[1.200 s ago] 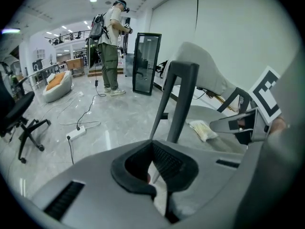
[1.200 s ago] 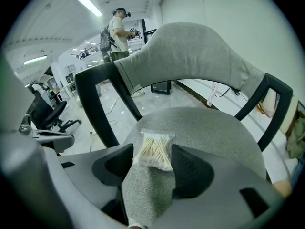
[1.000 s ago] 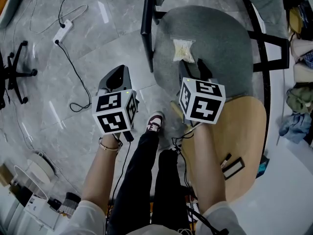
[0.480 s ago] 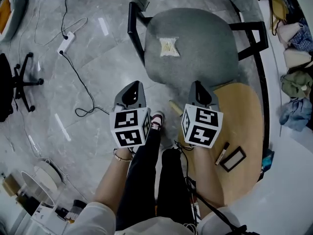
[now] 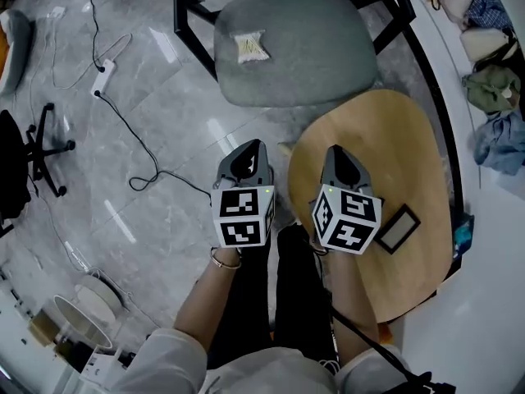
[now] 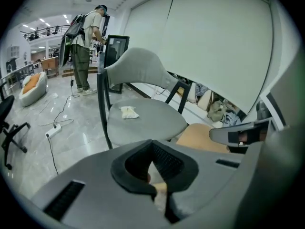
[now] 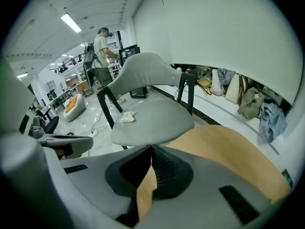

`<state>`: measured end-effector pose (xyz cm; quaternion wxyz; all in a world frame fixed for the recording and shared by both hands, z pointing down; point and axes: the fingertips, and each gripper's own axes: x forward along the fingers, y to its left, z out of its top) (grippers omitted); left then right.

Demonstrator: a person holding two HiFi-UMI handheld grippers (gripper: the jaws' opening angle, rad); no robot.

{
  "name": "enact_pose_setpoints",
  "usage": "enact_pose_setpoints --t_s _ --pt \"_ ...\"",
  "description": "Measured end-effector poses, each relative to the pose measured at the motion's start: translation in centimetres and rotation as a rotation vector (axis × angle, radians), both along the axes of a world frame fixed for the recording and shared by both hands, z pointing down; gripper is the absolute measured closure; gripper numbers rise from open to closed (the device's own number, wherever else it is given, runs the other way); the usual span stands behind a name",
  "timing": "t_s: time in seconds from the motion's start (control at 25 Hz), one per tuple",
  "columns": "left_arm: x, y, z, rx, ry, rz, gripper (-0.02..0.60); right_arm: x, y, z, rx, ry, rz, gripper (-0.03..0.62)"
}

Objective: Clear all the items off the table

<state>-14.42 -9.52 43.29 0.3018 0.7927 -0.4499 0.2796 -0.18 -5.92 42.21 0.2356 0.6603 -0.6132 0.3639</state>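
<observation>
Now both grippers are back from the chair (image 5: 320,52), pale cloth (image 5: 248,47) left on its seat: one item cleared. Left gripper (image 5: 253,148), jaws together, empty, off the left edge of the bench (image 5: 402,146). Right gripper (image 5: 340,154), jaws just closed on nothing, over the bench; dark frame (image 5: 397,229), maybe a tablet, just right of it.

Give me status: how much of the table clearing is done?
Done, apparently: a pale cloth lies on the chair seat, off the wooden table. In hand: nothing; left tongs and right tongs are both shut and empty. Left: one dark-framed rectangular item sits on the table.
</observation>
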Motion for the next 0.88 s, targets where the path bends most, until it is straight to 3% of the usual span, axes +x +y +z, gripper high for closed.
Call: enact_pose_setpoints --t_s 0.48,0.68,0.88 --pt "5.0 2.9 -0.1 -0.006 -0.016 0.128 0.578 5.1 5.9 0.0 -0.02 -0.006 0.137 0.568" --pt "9.9 6.1 1.3 -0.031 -0.024 0.232 0.578 9.4 10.7 1.4 -0.048 -0.002 0.239 0.568" --pt "16.6 11.5 2.7 -0.077 -0.019 0.39 0.578 14.6 17.8 2.6 -0.088 -0.002 0.393 0.568"
